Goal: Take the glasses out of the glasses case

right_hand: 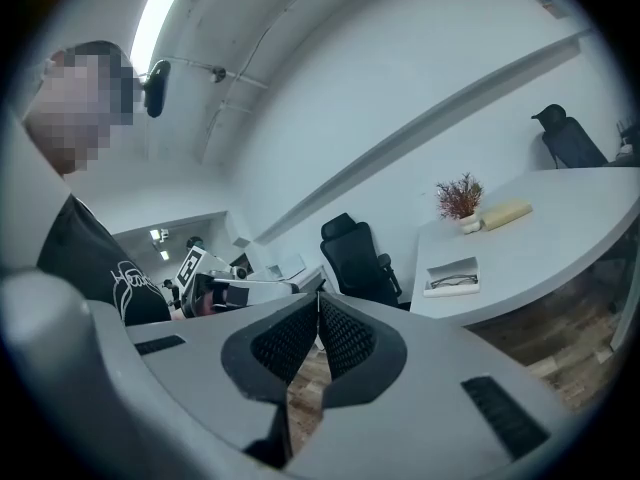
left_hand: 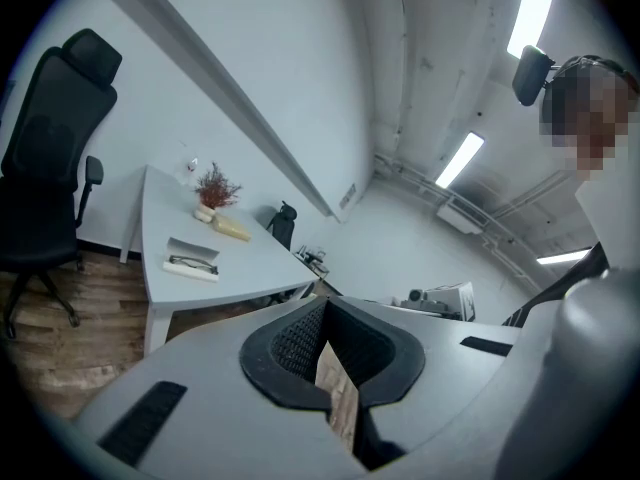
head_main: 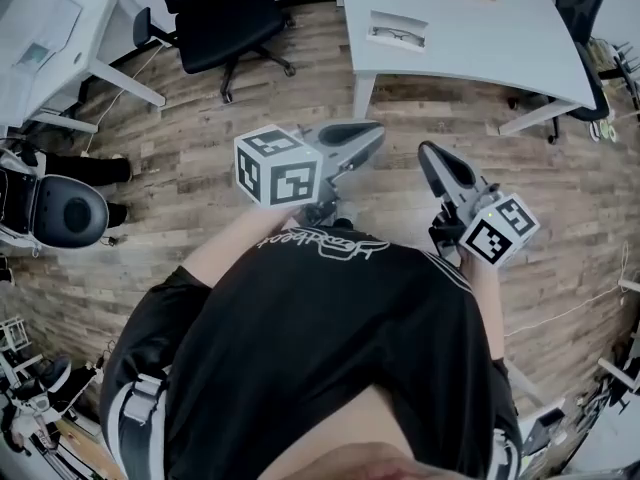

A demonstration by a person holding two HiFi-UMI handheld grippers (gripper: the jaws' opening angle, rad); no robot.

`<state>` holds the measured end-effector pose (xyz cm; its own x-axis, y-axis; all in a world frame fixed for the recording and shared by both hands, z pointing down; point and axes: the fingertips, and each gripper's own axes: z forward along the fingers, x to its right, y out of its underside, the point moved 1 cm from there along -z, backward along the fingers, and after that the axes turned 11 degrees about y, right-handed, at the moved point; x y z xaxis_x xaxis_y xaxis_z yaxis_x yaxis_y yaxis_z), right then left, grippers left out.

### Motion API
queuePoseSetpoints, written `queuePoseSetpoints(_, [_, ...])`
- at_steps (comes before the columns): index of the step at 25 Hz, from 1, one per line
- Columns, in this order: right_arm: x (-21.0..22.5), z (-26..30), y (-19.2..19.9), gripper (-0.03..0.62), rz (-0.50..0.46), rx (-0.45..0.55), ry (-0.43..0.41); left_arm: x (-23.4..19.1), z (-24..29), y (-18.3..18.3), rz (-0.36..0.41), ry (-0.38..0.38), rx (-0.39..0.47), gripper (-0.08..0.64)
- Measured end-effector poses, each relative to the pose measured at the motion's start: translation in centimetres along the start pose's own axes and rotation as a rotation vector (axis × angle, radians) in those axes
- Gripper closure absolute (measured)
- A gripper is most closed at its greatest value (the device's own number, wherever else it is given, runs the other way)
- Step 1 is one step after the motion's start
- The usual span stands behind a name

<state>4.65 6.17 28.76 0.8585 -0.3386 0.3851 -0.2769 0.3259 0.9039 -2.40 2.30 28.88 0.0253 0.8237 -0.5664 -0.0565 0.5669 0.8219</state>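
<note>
A white glasses case point(head_main: 397, 31) lies open on the grey table point(head_main: 480, 48) at the top of the head view, with dark-framed glasses point(head_main: 398, 36) inside it. Both gripper views show the same case point(left_hand: 193, 259) point(right_hand: 453, 276) well ahead of the jaws. My left gripper point(head_main: 375, 133) and right gripper point(head_main: 428, 153) hang over the wood floor in front of the person's chest, well short of the table. Each is shut with nothing between its pads, as the left gripper point(left_hand: 325, 303) and right gripper point(right_hand: 318, 298) show in their own views.
A small potted plant point(left_hand: 213, 190) and a pale yellow oblong point(left_hand: 231, 229) stand farther back on the table. One black office chair point(head_main: 225, 18) is at top left beside another desk point(head_main: 60, 28), a second chair point(head_main: 585, 8) at the table's right end. Wood floor lies between me and the table.
</note>
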Motion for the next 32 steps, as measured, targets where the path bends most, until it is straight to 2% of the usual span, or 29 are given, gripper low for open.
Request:
queuePoseSetpoints(6, [3.9,6.2,-1.9,0.583,0.004,-0.029,0.016,-7.3,1.6,-3.2,-0.048,-0.009,-0.007,0.554])
queuePoseSetpoints(11, [5.9,9.4,-2.9,0.581,-0.006,-0.038,0.033,-11.0,2.0,-4.5,-0.059,0.003,-0.013,0.554])
queuePoseSetpoints(22, [7.1,11.8,-2.9,0.581,-0.064,-0.046,0.012,-13.8,1.5,-5.2,-0.068,-0.038,0.008,0.554])
queuePoseSetpoints(32, [11.8,15.4,-3.7,0.581,-0.058,-0.094,-0.042,-17.9,4.6,-6.6,-0.093,-0.095,-0.002,0.554])
